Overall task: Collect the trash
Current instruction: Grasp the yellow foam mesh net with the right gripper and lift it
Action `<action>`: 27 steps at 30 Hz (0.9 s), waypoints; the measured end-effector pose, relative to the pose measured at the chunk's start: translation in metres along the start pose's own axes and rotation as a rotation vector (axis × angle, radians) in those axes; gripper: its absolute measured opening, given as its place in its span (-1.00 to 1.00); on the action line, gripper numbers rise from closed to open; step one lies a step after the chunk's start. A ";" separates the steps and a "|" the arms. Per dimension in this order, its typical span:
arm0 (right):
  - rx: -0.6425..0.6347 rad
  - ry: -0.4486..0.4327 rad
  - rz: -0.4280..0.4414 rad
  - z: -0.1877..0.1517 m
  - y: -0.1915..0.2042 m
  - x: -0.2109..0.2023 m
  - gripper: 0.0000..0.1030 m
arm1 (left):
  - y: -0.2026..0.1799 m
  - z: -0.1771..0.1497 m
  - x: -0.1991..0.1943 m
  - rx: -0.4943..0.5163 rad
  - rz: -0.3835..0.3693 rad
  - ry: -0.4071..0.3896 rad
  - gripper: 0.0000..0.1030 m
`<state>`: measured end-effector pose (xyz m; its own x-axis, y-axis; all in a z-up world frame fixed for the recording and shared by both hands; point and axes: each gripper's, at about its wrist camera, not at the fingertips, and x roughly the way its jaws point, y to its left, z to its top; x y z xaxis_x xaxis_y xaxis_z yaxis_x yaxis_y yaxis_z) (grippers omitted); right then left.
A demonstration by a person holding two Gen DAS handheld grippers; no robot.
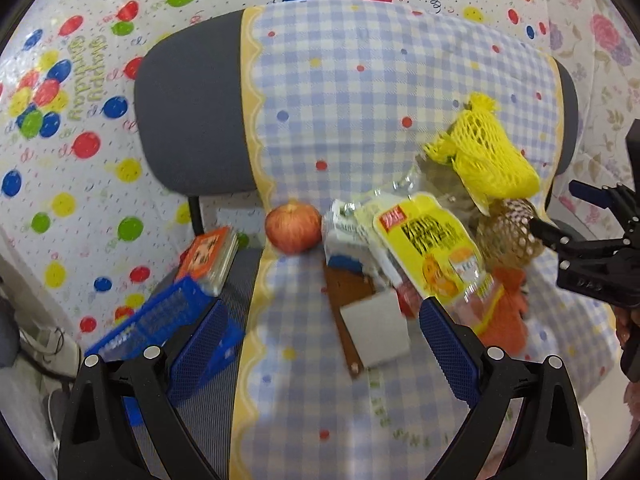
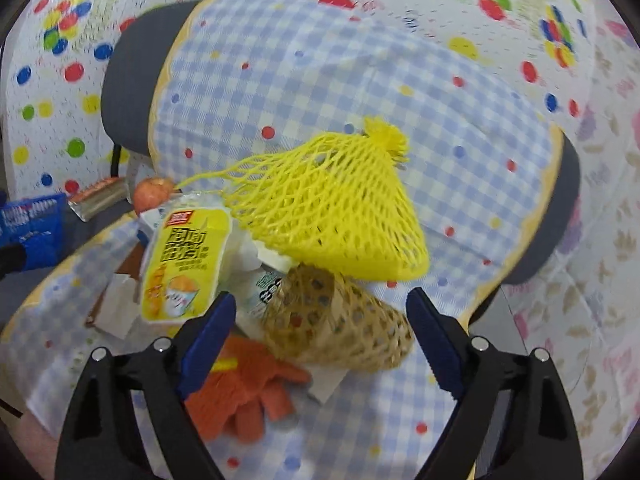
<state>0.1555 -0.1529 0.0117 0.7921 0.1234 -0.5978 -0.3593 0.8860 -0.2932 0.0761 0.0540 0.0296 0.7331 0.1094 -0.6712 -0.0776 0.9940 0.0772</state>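
Trash pile on checkered chair cloth (image 1: 340,92), yellow mesh net (image 2: 332,208) atop tan net (image 2: 340,320), yellow wrapper (image 2: 184,264) left of it, apple (image 1: 293,229) further left, left gripper (image 1: 324,344) fingers spread, right gripper (image 2: 320,344) fingers spread around tan net, neither pinching anything.

Both handheld grippers share one build: black plastic arms studded with round silver screws, carrying blue fingers (image 1: 448,344) with a fine cross-hatched texture on the left gripper (image 1: 320,344) and saw-toothed edges on the right gripper (image 2: 320,332).
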 end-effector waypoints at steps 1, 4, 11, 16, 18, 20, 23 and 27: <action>-0.021 0.003 -0.010 0.003 0.002 0.007 0.66 | 0.000 0.004 0.004 0.000 0.003 -0.007 0.85; -0.077 0.002 -0.048 0.010 0.009 0.022 0.66 | 0.001 0.016 0.016 -0.010 0.007 -0.018 0.85; -0.272 -0.005 -0.194 0.019 0.030 0.055 0.59 | -0.001 0.025 0.034 -0.022 0.003 -0.007 0.85; -0.312 -0.067 -0.261 0.029 0.030 0.049 -0.62 | -0.008 0.018 0.030 0.004 -0.001 0.000 0.85; -0.193 -0.138 -0.234 0.044 0.007 0.025 -0.74 | -0.010 0.017 0.024 0.012 0.001 -0.008 0.85; -0.025 -0.219 -0.194 0.054 -0.028 -0.011 -0.76 | -0.011 0.015 0.013 0.019 0.001 -0.026 0.85; 0.179 -0.298 -0.110 0.051 -0.073 -0.064 -0.77 | -0.010 0.013 0.002 0.021 0.001 -0.039 0.85; 0.343 -0.271 0.016 0.020 -0.102 -0.107 -0.77 | -0.013 0.003 -0.004 0.032 -0.011 -0.026 0.85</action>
<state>0.1168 -0.2475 0.1207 0.9050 0.2104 -0.3697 -0.2240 0.9746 0.0062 0.0765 0.0403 0.0330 0.7514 0.0983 -0.6525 -0.0483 0.9944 0.0941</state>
